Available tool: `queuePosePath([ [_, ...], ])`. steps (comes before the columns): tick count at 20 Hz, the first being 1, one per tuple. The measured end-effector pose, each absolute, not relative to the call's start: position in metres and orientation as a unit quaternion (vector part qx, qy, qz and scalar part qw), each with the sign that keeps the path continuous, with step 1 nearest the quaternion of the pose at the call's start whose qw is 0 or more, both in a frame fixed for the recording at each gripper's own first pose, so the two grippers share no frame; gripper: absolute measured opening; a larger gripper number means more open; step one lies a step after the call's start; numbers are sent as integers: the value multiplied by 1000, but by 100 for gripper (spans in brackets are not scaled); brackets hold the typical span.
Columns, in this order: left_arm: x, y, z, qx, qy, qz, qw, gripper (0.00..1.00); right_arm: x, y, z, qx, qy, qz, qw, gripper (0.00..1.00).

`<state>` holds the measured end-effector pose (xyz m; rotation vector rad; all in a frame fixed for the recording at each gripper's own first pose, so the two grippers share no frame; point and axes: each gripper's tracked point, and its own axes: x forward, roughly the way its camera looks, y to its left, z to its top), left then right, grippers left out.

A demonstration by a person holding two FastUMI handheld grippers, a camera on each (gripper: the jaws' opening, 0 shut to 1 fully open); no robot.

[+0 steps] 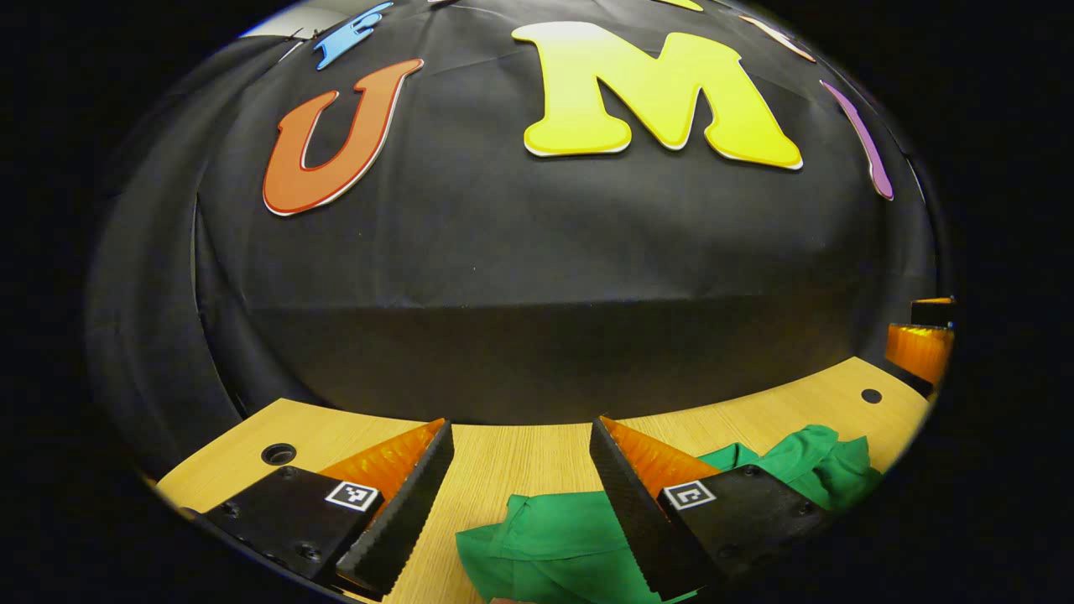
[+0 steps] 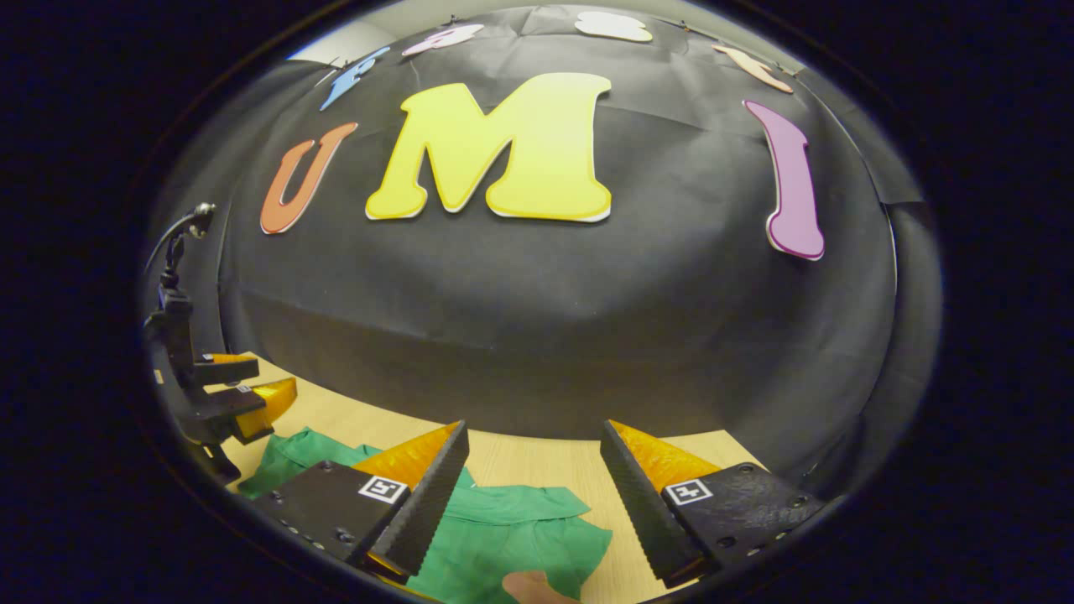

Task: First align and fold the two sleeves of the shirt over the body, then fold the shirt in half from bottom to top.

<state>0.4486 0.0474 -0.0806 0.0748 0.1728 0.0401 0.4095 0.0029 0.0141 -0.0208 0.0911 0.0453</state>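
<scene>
A: Edges, room?

B: Left gripper view: wooden table [image 1: 537, 457] runs ahead of the left gripper [image 1: 520, 478] to its far edge, where the black cloth wall [image 1: 537, 277] rises right behind it. Bare wood between and ahead of the fingers. Two round holes in the tabletop, one hole [image 1: 278, 454] ahead-left, another hole [image 1: 871, 395] far ahead-right. Right gripper view: a strip of bare wood ahead of the right gripper [image 2: 533, 486], then the same wall. Table's right corner sits just beyond its right finger.

A: Tools?

B: Left gripper: fingers wide apart, nothing between them, gripping nothing. Its right finger overlaps the shirt in the picture; contact, cannot tell. Right gripper: also spread wide, holding nothing. The left gripper also appears at the far left of the right gripper view, off to the right gripper's left, above the table, with a cable [image 2: 172, 231] rising from it.

A: Shirt?

B: Green shirt [image 1: 570, 537] lies crumpled on the table, low and to the right of the left gripper's centre, one bunched part [image 1: 818, 461] reaching out past its right finger. In the right gripper view the shirt [image 2: 512, 537] sits below and to the left, running under its left finger toward the other gripper. Long axis roughly crosswise to both tools, left to right. Which end is collar or hem, cannot tell. Not laid flat, folds everywhere.
</scene>
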Motion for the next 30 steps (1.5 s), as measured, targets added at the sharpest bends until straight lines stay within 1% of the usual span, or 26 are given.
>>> queuePosePath([
  [3, 446, 47, -88, 35, 93, 22, 995, 100, 408, 5, 13, -15, 49, 19, 998, 97],
  [4, 444, 47, -89, 34, 90, 26, 995, 100, 405, 6, 13, -18, 48, 20, 998, 95],
  [5, 443, 46, -90, 30, 87, 26, 995, 100, 401, 7, 15, -23, 42, 21, 999, 97],
  [6, 441, 43, -93, 22, 85, 25, 996, 100, 397, 9, 14, -33, 38, 21, 999, 96],
  [8, 433, 36, -101, 11, 87, 19, 996, 100, 387, 8, 7, -50, 40, 18, 998, 97],
  [9, 428, 36, -103, 11, 85, 20, 996, 100, 382, 10, 6, -55, 43, 19, 997, 96],
  [12, 403, 36, -114, 8, 91, 30, 995, 100, 356, 13, 11, -53, 34, 23, 998, 97],
  [13, 392, 37, -116, 7, 91, 36, 995, 100, 345, 14, 15, -49, 30, 22, 998, 95],
  [14, 378, 41, -115, 10, 88, 46, 995, 100, 333, 14, 18, -46, 26, 22, 998, 97],
  [16, 347, 46, -114, 12, 82, 59, 995, 100, 301, 19, 24, -36, 23, 30, 999, 95],
  [18, 315, 41, -111, 2, 85, 55, 995, 100, 266, 21, 27, -15, 15, 39, 999, 94],
  [19, 296, 39, -108, 0, 88, 55, 995, 100, 248, 22, 24, -16, 20, 46, 999, 97],
  [20, 275, 39, -101, 1, 85, 62, 994, 100, 229, 21, 18, -22, 27, 48, 998, 95],
  [21, 254, 37, -92, 5, 77, 62, 995, 100, 211, 17, 17, -31, 32, 46, 998, 96],
  [24, 186, 16, -62, 12, 63, 48, 997, 100, 145, 6, 26, -45, 16, 46, 998, 95],
  [26, 137, 2, -35, 21, 50, 37, 998, 100, 100, -11, 32, -51, -1, 29, 998, 95],
  [28, 91, -13, -13, 26, 32, 17, 999, 100, 51, -17, 35, -65, -15, 31, 997, 96],
  [30, 48, -29, 2, 44, 19, 1, 999, 100, 13, -27, 33, -68, -24, 30, 997, 95],
])
